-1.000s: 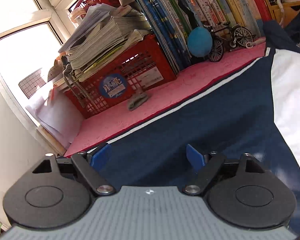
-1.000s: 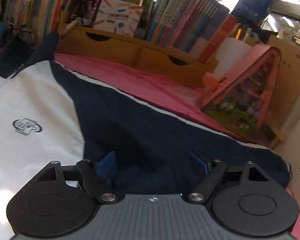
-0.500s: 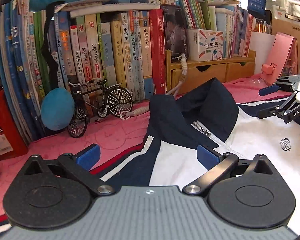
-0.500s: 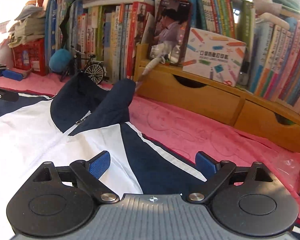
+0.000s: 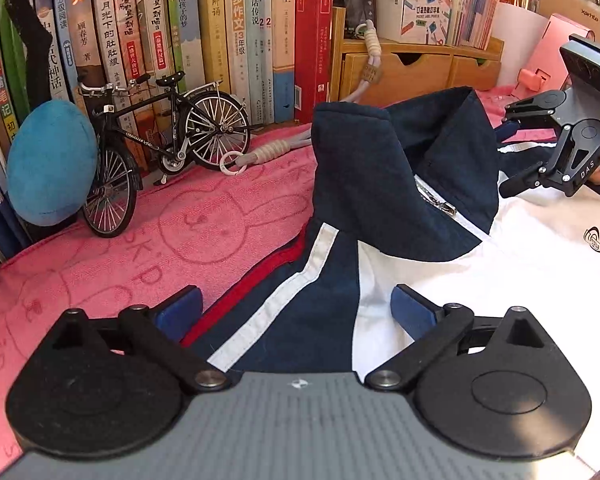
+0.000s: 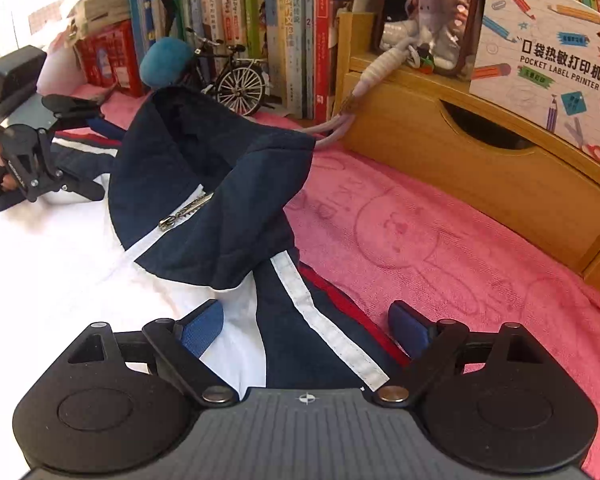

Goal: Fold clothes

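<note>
A pink towel (image 5: 220, 220) covers the desk, with bare stretches beside the jacket (image 6: 204, 184) spread across it. A wooden drawer box (image 6: 480, 168) behind carries a printer carton (image 6: 548, 60). Left gripper (image 5: 296, 312) and right gripper (image 6: 306, 326) straddle opposite shoulder seams, jaws closing, gripping nothing.

A pink towel (image 5: 188, 236) printed with rabbit outlines covers the counter. Along its back stands a row of books (image 5: 204, 36), with a model bicycle (image 5: 160, 136) and a blue plush ball (image 5: 50, 168) in front. Beside them sits a wooden drawer unit (image 6: 480, 168), and bright daylight glares at the far left.
</note>
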{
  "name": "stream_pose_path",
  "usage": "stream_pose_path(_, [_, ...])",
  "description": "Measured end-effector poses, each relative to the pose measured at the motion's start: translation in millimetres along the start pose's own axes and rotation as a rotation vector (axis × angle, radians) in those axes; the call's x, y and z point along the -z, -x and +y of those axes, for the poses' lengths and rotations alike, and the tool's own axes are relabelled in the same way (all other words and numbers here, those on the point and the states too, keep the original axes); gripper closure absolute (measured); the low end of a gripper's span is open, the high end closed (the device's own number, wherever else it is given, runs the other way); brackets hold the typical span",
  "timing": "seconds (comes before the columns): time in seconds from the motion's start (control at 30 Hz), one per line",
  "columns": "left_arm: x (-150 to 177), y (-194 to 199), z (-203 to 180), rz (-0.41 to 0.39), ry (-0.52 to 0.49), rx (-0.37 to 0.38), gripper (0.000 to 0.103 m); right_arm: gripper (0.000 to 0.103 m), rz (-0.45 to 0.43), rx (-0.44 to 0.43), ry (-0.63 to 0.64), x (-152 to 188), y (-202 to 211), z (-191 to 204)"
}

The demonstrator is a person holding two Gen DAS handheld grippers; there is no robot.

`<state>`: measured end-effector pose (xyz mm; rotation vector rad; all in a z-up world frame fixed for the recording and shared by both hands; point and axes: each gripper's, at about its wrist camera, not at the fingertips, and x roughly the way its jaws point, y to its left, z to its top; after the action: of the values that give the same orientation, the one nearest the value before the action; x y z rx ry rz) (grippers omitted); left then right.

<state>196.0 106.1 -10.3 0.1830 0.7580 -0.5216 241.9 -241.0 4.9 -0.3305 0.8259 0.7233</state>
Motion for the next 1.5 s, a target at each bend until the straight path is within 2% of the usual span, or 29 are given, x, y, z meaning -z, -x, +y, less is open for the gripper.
stream_pose_path(0.03, [0,3,-5,-0.008,-0.008,-0.004,0.031,0.025,0.002,0.004,0.003,0,2,4])
stream_pose_path(0.07, [0,6,-9,-0.016,-0.017,-0.008,0.041,0.035,0.004,0.009,0.005,0,4,8])
stream_pose_path(0.1, [-1,8,-13,-0.021,-0.016,-0.019,0.046,0.046,0.008,0.021,0.015,0,7,14])
stream_pose_path(0.13, [-2,9,-15,-0.022,0.000,-0.041,0.056,0.053,0.014,0.047,0.035,-1,9,24])
stream_pose_path(0.17, [-3,9,-17,-0.022,0.017,-0.069,0.067,0.064,0.020,0.072,0.055,-1,11,34])
stream_pose_path(0.2, [-5,10,-21,-0.024,0.029,-0.097,0.073,0.074,0.027,0.097,0.075,-1,14,44])
stream_pose_path(0.27, [-8,15,-31,-0.046,0.022,-0.151,0.088,0.088,0.045,0.194,0.139,2,16,67])
stream_pose_path(0.3, [-9,19,-36,-0.062,0.006,-0.176,0.089,0.094,0.045,0.248,0.182,4,17,79])
stream_pose_path(0.4, [-14,27,-49,-0.113,-0.067,-0.241,0.091,0.096,-0.012,0.389,0.328,11,25,105])
stream_pose_path(0.5, [-29,24,-49,-0.144,-0.090,-0.280,0.092,0.097,-0.078,0.488,0.370,8,32,110])
stream_pose_path(0.63, [-51,3,-39,-0.180,-0.087,-0.334,0.092,0.097,-0.109,0.579,0.351,-9,24,96])
stream_pose_path(0.73, [-56,-28,-29,-0.127,-0.056,-0.375,0.089,0.097,-0.082,0.605,0.296,-18,-4,74])
stream_pose_path(0.8, [-53,-49,-27,-0.059,-0.059,-0.427,0.082,0.091,-0.031,0.601,0.243,-21,-27,57])
stream_pose_path(0.9, [-51,-32,-32,-0.090,-0.059,-0.489,0.072,0.068,-0.040,0.593,0.140,-23,-29,42])
stream_pose_path(0.93, [-50,-20,-33,-0.110,-0.050,-0.505,0.071,0.060,-0.079,0.584,0.101,-22,-12,39])
stream_pose_path(0.97, [-48,-6,-34,-0.132,-0.035,-0.515,0.067,0.045,-0.119,0.575,0.062,-20,4,37])
stream_pose_path(1.0, [-46,11,-35,-0.156,-0.014,-0.519,0.065,0.037,-0.159,0.565,0.023,-19,20,34])
stream_pose_path(1.1, [-33,70,-45,-0.236,0.074,-0.505,0.056,0.031,-0.278,0.525,-0.097,-5,87,29])
stream_pose_path(1.2, [-4,126,-65,-0.308,0.133,-0.442,0.038,0.024,-0.422,0.496,-0.196,22,163,36])
stream_pose_path(1.27, [21,156,-75,-0.311,0.167,-0.448,0.027,0.017,-0.514,0.486,-0.224,48,213,50])
stream_pose_path(1.37, [65,184,-65,-0.291,0.349,-0.514,0.021,0.004,-0.600,0.449,-0.245,93,272,76])
stream_pose_path(1.4, [79,191,-55,-0.289,0.428,-0.545,0.019,0.004,-0.610,0.437,-0.250,108,286,85])
stream_pose_path(1.5, [122,205,-19,-0.255,0.675,-0.720,0.016,0.002,-0.588,0.436,-0.258,147,304,115])
